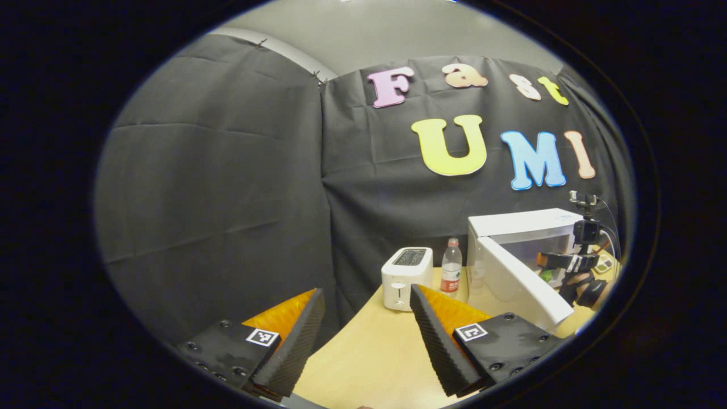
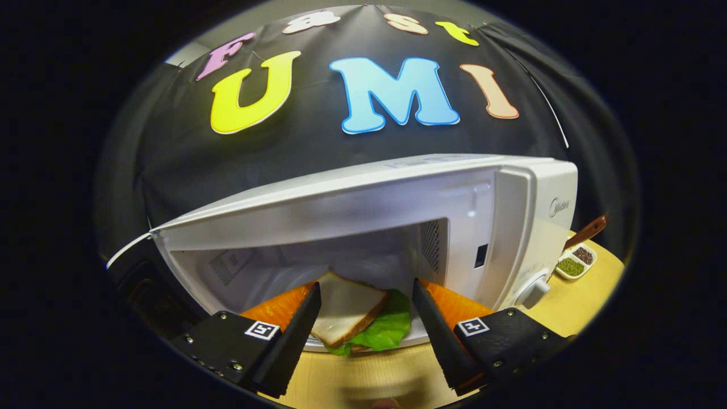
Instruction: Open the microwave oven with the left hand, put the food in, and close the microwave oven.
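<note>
Your right gripper (image 2: 363, 324) is spread, free of the sandwich (image 2: 358, 318) lying just inside the microwave (image 2: 511, 210) mouth, so the door (image 1: 522, 284) could catch it when swung by your empty, spread left gripper (image 1: 363, 335)

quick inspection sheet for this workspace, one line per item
surface: light wooden table, bare in front of the left gripper.
job's things: white microwave with its door open; sandwich with lettuce on a plate at the cavity's mouth.
clutter: white toaster and a water bottle left of the microwave; small dish of spices to its right.
grippers: left gripper open, holding nothing; right gripper open, fingers either side of the sandwich, not pressing it.
cables: thin wires by the right gripper's camera.
surroundings: black cloth wall.
</note>
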